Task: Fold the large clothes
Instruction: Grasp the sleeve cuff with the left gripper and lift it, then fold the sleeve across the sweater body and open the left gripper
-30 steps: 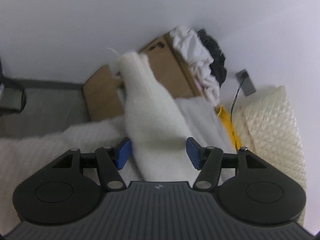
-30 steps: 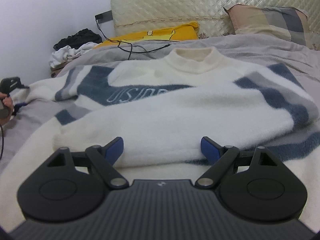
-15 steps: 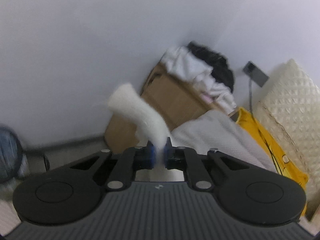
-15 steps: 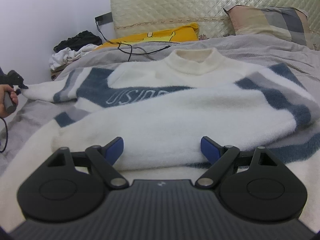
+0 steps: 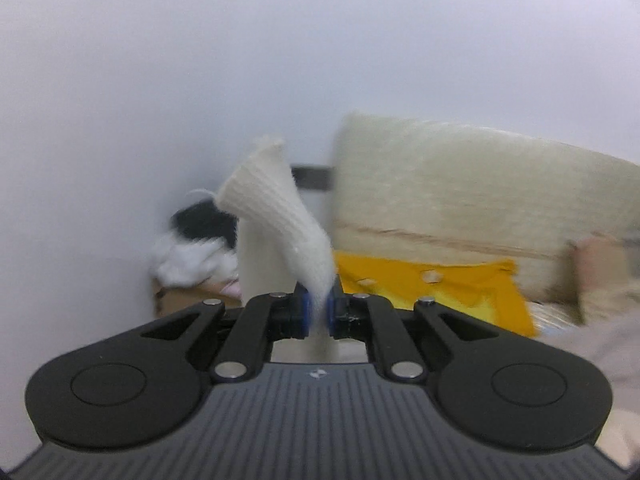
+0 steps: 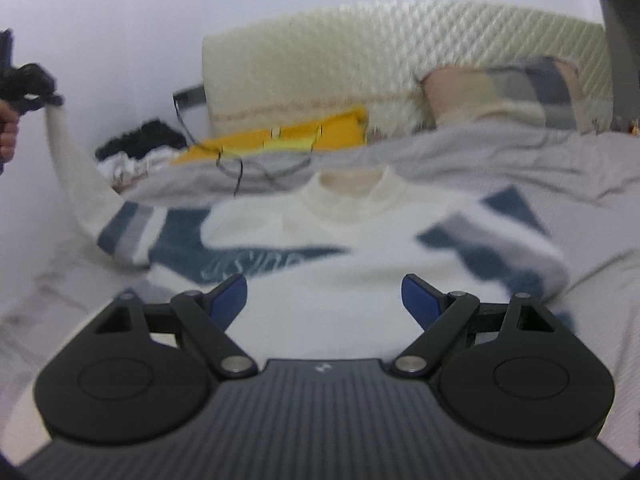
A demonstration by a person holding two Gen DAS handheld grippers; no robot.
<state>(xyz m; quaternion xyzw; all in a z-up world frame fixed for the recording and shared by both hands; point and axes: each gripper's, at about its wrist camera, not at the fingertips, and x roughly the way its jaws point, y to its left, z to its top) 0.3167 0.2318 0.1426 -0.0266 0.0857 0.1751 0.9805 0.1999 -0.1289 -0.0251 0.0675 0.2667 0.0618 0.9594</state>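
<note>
Right wrist view alone shows sweater [image 6: 320, 248] spread on bed [image 6: 580, 184]

A: What is everything resting on?

B: A bed [image 6: 540, 184] with a grey cover, backed by a quilted cream headboard [image 6: 360, 52].

A: And what lies on it?

B: A white sweater [image 6: 320, 248] with blue and grey bands is spread flat across the middle. Near the headboard sit a yellow cloth [image 6: 280, 138] and a checked pillow [image 6: 512, 88]. A thin black cable [image 6: 236, 168] trails over the grey cover beside the yellow cloth.
</note>
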